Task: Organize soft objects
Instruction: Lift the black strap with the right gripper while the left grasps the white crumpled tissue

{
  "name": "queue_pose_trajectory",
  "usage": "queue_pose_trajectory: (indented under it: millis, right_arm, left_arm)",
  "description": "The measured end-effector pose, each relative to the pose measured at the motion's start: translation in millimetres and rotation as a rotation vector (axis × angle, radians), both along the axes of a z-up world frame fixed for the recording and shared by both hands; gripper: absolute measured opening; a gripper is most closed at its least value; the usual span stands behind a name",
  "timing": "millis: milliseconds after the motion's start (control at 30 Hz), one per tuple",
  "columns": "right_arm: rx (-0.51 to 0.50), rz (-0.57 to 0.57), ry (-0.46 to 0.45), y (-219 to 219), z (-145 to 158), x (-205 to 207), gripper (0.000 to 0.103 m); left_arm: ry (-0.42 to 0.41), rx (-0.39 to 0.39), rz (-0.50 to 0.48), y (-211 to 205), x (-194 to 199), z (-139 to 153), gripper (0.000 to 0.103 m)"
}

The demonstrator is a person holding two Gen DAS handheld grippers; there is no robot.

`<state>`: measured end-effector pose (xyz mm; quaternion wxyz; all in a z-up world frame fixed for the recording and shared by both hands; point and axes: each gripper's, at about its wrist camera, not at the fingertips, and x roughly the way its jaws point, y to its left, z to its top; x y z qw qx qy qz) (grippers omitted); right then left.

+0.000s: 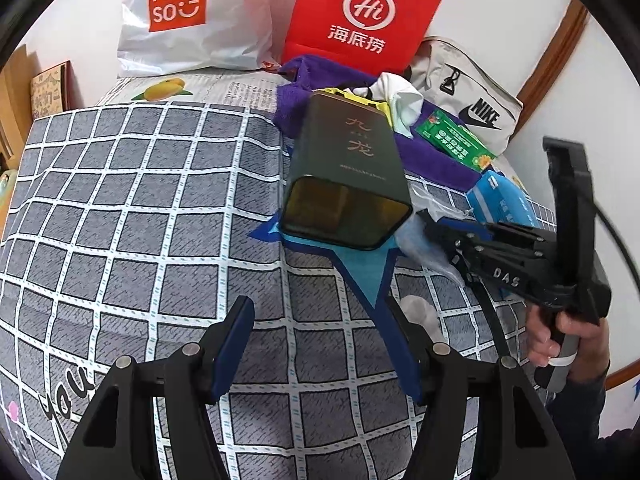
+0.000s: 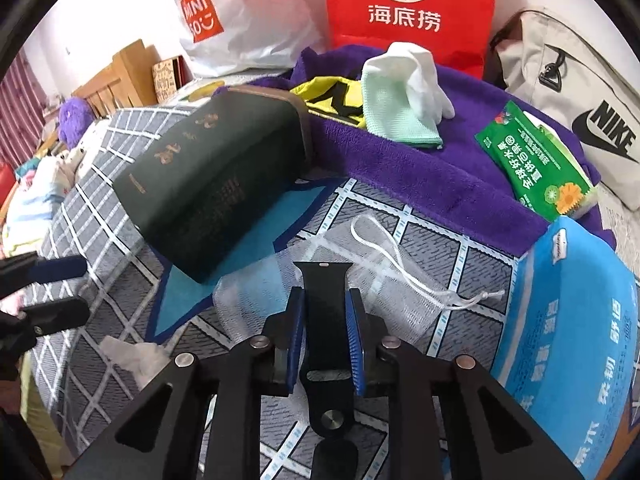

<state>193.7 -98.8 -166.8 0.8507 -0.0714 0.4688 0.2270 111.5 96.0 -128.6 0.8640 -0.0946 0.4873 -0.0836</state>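
On the checked bedspread [image 1: 140, 208] we work with both grippers low over the clutter. Our right gripper [image 2: 326, 336] has its blue pads pressed on a black watch strap [image 2: 323, 320], which lies over a sheer drawstring pouch [image 2: 384, 280]; whether the pouch mesh is pinched too we cannot tell. Our left gripper [image 1: 320, 344] stands with jaws apart and nothing between them.

From the right wrist view, the dark green tin box [image 2: 216, 184] sits at ten o'clock on a blue star-shaped mat [image 2: 256, 232]. At twelve o'clock a purple towel [image 2: 420, 168] carries a white glove [image 2: 416, 76], a mint cloth [image 2: 392, 120], a yellow fabric piece [image 2: 324, 96] and a green tissue pack [image 2: 536, 164]. At three o'clock lies a blue tissue pack [image 2: 568, 320].

We judge the step in hand to be picking up the strap, early in the sorting. Next calls for a clean lift without dragging the pouch cord, then choosing a place among the bags behind: the red paper bag [image 2: 408, 12] or the white shopping bag [image 2: 240, 20]
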Motion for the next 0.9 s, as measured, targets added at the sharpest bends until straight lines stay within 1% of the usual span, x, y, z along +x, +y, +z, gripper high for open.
queue_pose_trajectory:
  millis: [100,267,400,567,600,633,700,733,767,800,867,900]
  right_arm:
    - [0.013,-0.012,-0.019,-4,10,-4,0.020]
    - [0.025,-0.029,-0.058,-14,31,-15,0.020]
    - [0.039,-0.053,-0.089,-27,48,-28,0.020]
    - [0.064,-0.085,-0.118,-46,63,-47,0.020]
    - [0.068,-0.092,-0.121,-50,65,-49,0.014]
    - [0.073,-0.098,-0.121,-54,67,-51,0.002]
    - [0.088,-0.113,-0.114,-61,69,-54,0.002]
    - [0.095,-0.116,-0.112,-64,69,-54,0.002]
    - [0.096,-0.118,-0.110,-64,67,-54,0.002]
    - [0.092,-0.124,-0.102,-65,64,-53,0.002]
    - [0.080,-0.116,-0.086,-66,57,-52,0.002]
    - [0.080,-0.114,-0.079,-66,53,-52,0.002]
  left_arm:
    - [0.006,0.005,-0.013,-7,-1,-1,0.062]
    - [0.000,-0.028,-0.062,-23,-2,-2,0.062]
    - [0.018,-0.041,-0.103,-41,2,-9,0.062]
    - [0.038,-0.018,-0.162,-67,8,-20,0.062]
    - [0.036,-0.002,-0.167,-72,9,-22,0.062]
    - [0.023,0.012,-0.171,-76,9,-23,0.062]
    - [0.000,0.035,-0.186,-83,8,-23,0.060]
    - [-0.007,0.040,-0.192,-86,8,-24,0.056]
    - [-0.012,0.051,-0.199,-89,8,-25,0.042]
    - [-0.013,0.066,-0.205,-90,7,-25,0.032]
    - [-0.027,0.105,-0.220,-94,7,-25,0.031]
    - [-0.030,0.111,-0.222,-93,6,-25,0.030]
